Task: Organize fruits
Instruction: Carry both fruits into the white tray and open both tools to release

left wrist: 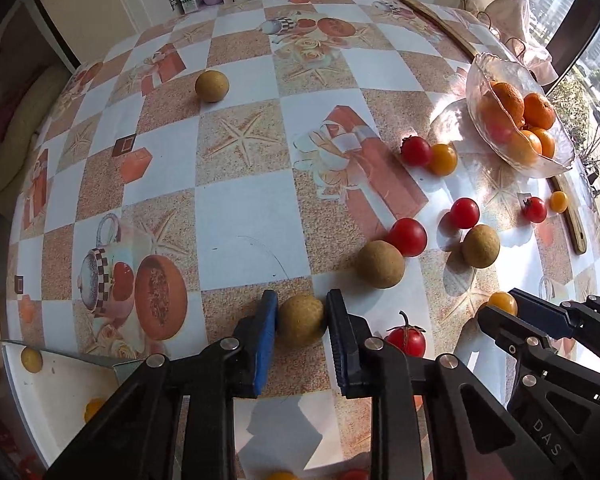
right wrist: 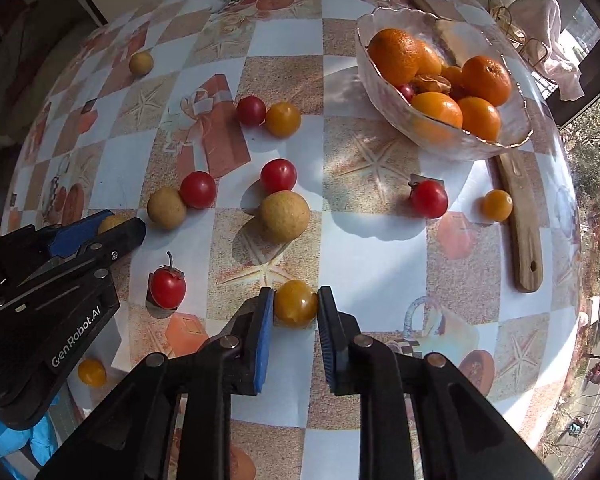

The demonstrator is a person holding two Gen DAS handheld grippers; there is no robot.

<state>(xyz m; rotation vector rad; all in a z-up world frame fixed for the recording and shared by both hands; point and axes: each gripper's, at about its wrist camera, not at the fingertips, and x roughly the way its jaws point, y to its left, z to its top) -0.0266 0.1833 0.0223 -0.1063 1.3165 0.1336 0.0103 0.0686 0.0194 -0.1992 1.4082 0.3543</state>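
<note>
Between blue pads, rough round longan [left wrist: 300, 320].

1. The left gripper [left wrist: 301, 315] has both pads against a tan round fruit [left wrist: 301, 320] on the checked tablecloth [left wrist: 240, 208].
2. The right gripper [left wrist: 500, 305] closes around a yellow tomato [left wrist: 502, 302]; whether both pads touch it is hard to tell.
3. A stemmed red tomato [left wrist: 406, 339] lies between the two grippers.
4. A glass bowl [left wrist: 496, 128] of oranges [left wrist: 508, 98] stands far right.
5. A lone tan fruit [left wrist: 212, 86] sits well apart, far left.
</note>
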